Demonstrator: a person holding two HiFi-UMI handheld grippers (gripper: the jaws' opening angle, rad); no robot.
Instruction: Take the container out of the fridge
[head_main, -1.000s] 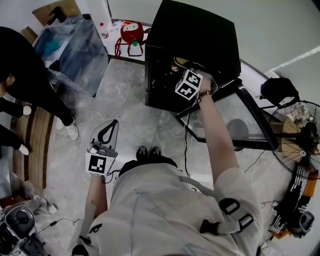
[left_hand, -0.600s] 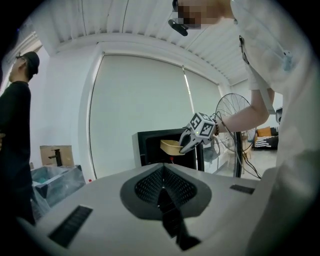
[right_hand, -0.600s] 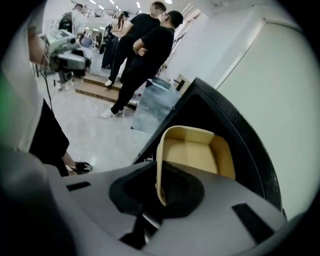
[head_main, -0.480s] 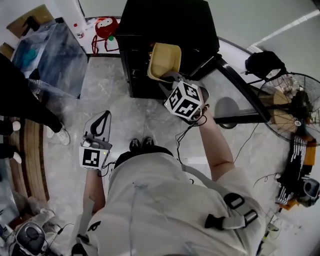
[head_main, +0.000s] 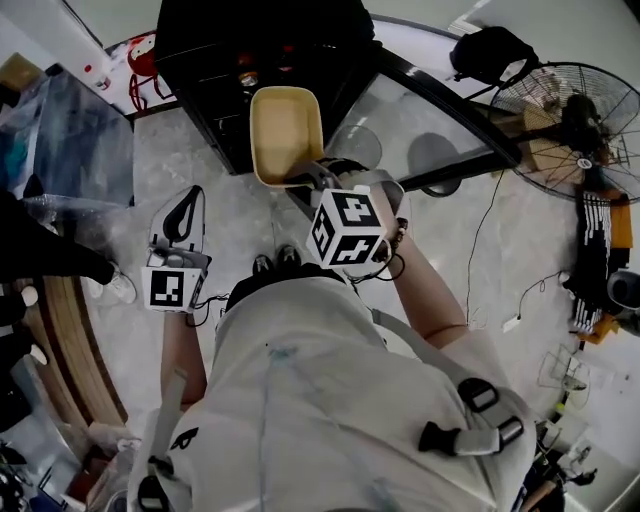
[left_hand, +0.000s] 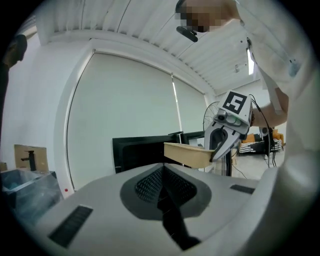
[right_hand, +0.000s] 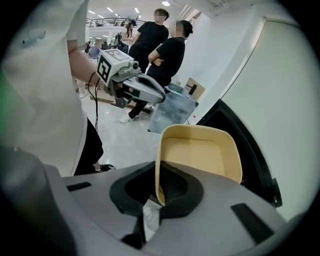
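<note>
**Status: container held clear of the fridge, right gripper**

1. Right gripper (right_hand: 156, 197): I read its jaws as closing hard on the near wall of the container (right_hand: 200, 152). One pad sits inside the wall and one outside, with only that thin wall between them.
2. Container position: in the head view, I see the tan container carried in the air with its open side up. It is outside the black fridge (head_main: 205, 45), just in front of the fridge's open front and above the grey floor (head_main: 230, 210). It touches nothing but the right gripper.
3. Fridge door (head_main: 430, 110): the glass door stands swung out to the right of the container.
4. Left gripper (left_hand: 162, 172): I see its jaws drawn together with nothing between them. It is held low at my left, well apart from the container, its tips pointing towards the fridge.
5. Surroundings: a standing fan (head_main: 565, 95) is beyond the door, on the right.
</note>
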